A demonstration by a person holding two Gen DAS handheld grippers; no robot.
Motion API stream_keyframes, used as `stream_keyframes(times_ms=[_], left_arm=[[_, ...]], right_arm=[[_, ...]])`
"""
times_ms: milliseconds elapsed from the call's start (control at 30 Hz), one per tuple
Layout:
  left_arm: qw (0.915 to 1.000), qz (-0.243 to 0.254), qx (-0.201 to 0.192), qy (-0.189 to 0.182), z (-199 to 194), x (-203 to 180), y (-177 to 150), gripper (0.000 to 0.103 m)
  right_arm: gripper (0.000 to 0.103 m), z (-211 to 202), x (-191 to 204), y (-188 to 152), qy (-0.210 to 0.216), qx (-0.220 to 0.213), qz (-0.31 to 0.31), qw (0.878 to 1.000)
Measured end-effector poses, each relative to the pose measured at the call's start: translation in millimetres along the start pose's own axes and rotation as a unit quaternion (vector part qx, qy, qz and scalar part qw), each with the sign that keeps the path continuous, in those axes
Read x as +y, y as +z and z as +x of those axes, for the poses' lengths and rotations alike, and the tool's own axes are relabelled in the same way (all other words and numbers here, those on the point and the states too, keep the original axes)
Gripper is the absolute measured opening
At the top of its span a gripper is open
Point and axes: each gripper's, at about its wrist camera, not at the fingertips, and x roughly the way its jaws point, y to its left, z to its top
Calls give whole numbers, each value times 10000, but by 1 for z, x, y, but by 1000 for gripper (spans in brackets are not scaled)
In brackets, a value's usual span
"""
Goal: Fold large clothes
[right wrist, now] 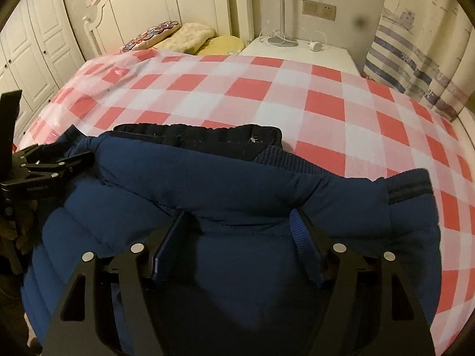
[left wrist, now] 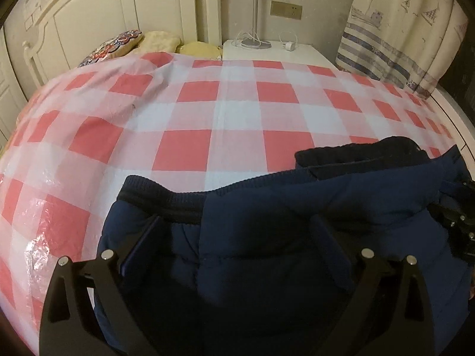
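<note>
A puffy dark blue padded jacket [left wrist: 267, 237] with ribbed knit cuffs is seen in the lower half of both views, lying on a bed covered by a red and white checked sheet [left wrist: 207, 112]. In the left wrist view, the left gripper [left wrist: 237, 231] is at the bottom middle, its black fingers [left wrist: 148, 237] spread wide apart with jacket cloth lying between them, not squeezed. In the right wrist view, the right gripper [right wrist: 240, 222] is also at the bottom middle, its fingers [right wrist: 170, 234] held apart over the jacket, with nothing pinched. A white bedside table [right wrist: 326, 52] is seen at the upper right, with a lamp base [right wrist: 282, 41] on it. Yellow pillows [right wrist: 207, 40] are seen at the top, by the white headboard [right wrist: 166, 0].
</note>
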Motion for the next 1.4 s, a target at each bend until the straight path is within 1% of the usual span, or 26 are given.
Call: stream_keyframes(times_ms=[100, 167, 200, 233, 300, 333, 367, 400, 467, 533, 600, 633, 667, 700, 733, 767, 833, 867, 933, 1000, 1033, 1100, 1133, 1200, 1300, 1400], left_arm=[[9992, -10, -291, 263, -15, 0, -2, 98], [9981, -57, -492, 358, -30, 6, -4, 98], [9979, -85, -492, 409, -33, 10, -5, 98], [9975, -111, -415, 561, -32, 16, -6, 98], [9965, -184, -215, 781, -24, 28, -9, 98], [9968, -319, -31, 727, -17, 36, -12, 98], [9973, -620, 183, 355, -7, 49, -14, 98], [9957, -876, 272, 87, -3, 58, -15, 98], [9921, -1202, 347, -130, 3, 70, -17, 98], [9913, -1252, 372, -154, 4, 71, -18, 98], [9927, -1175, 276, 1, -2, 67, -18, 98], [9933, -1130, 173, 178, -8, 64, -18, 96], [9929, -1056, -48, 540, -23, 59, -20, 95], [9918, -992, -267, 765, -37, 54, -20, 95], [9911, -933, -492, 815, -53, 48, -22, 95], [9920, -817, -743, 615, -74, 37, -24, 95], [9932, -526, -985, 340, -100, 14, -28, 96], [9935, -260, -1073, 286, -112, -5, -32, 96], [9947, 277, -976, 153, -119, -42, -42, 97], [9959, 522, -732, -49, -113, -66, -52, 97], [9963, 603, -614, -73, -107, -76, -57, 97], [9963, 767, -369, 117, -84, -90, -72, 97], [9958, 794, -401, 213, -74, -91, -81, 101], [9954, 741, -587, 174, -74, -91, -89, 101], [9962, 658, -570, 71, -71, -87, -91, 101], [9958, 667, -618, 74, -66, -87, -90, 101]], right_arm=[[69, -11, -4, 0, 31, -20, 95, 9999], [71, -30, -15, 0, -88, -237, 161, 9996], [75, -35, -21, 1, -230, -301, 185, 9991], [75, -39, -34, 2, -421, -344, 255, 9982], [75, -36, -66, -2, -665, -204, 606, 9957], [75, -28, -79, -7, -704, -66, 726, 9948], [76, -19, -87, -12, -620, 32, 779, 9950], [77, -13, -94, -19, -393, -53, 905, 9951], [77, -13, -93, -20, -437, -90, 898, 9950], [79, -12, -85, -19, -646, -70, 721, 9953], [79, -14, -87, -19, -603, -61, 753, 9953], [78, -21, -88, -20, -604, -67, 866, 9944], [78, -26, -87, -21, -629, -93, 930, 9936], [78, -35, -83, -22, -613, -167, 956, 9934], [78, -49, -72, -23, -511, -322, 840, 9946], [78, -59, -61, -24, -445, -437, 690, 9957], [79, -80, -29, -28, -354, -660, 201, 9970], [79, -86, -13, -31, -314, -711, -32, 9970], [79, -91, 19, -38, -241, -676, -489, 9962], [79, -84, 45, -48, -159, -528, -810, 9952], [79, -78, 53, -52, -152, -447, -912, 9947], [79, -61, 66, -63, -328, -281, -1129, 9927], [79, -54, 68, -69, -424, -273, -1133, 9923], [81, -50, 66, -71, -351, -272, -1034, 9937], [84, -44, 57, -70, -220, -234, -864, 9957], [85, -43, 58, -73, -285, -323, -856, 9954]])
